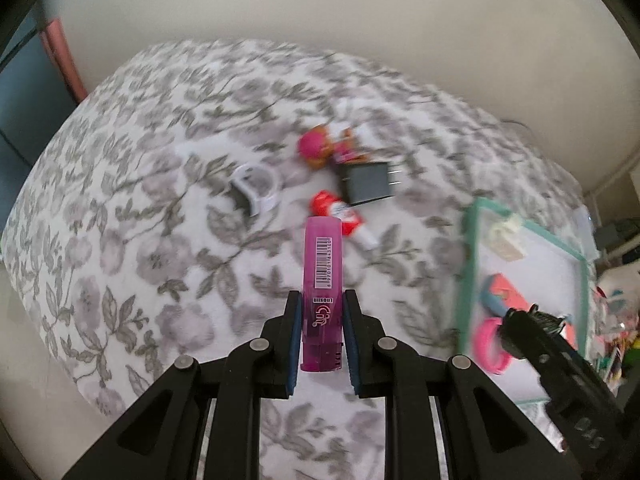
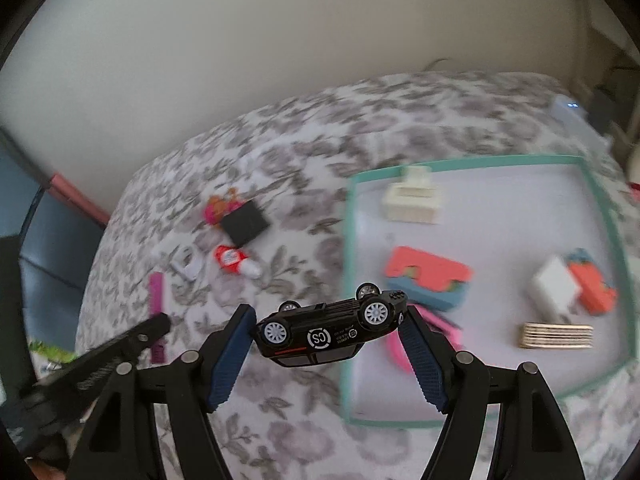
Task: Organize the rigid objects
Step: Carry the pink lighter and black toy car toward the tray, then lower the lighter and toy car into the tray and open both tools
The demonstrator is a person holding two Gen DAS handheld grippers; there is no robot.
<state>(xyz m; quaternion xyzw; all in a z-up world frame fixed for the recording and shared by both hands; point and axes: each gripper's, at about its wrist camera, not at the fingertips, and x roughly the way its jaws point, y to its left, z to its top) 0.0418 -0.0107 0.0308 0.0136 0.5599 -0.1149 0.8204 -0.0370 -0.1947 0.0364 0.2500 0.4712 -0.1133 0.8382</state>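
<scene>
The left gripper [image 1: 321, 330] has its jaws clamped on a translucent purple plastic lighter [image 1: 322, 296], which juts forward past them above the floral-print bed [image 1: 140, 240]. The right gripper's [image 2: 329, 330] jaws pinch an upturned black toy car [image 2: 330, 330] end to end, the teal-rimmed white tray [image 2: 608, 224] just ahead.

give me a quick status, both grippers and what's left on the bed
Left gripper shut on purple lighter. Right gripper shut on black toy car, upside down, at teal tray edge. Doll, charger, glue tube lie loose; nothing blocking.
</scene>
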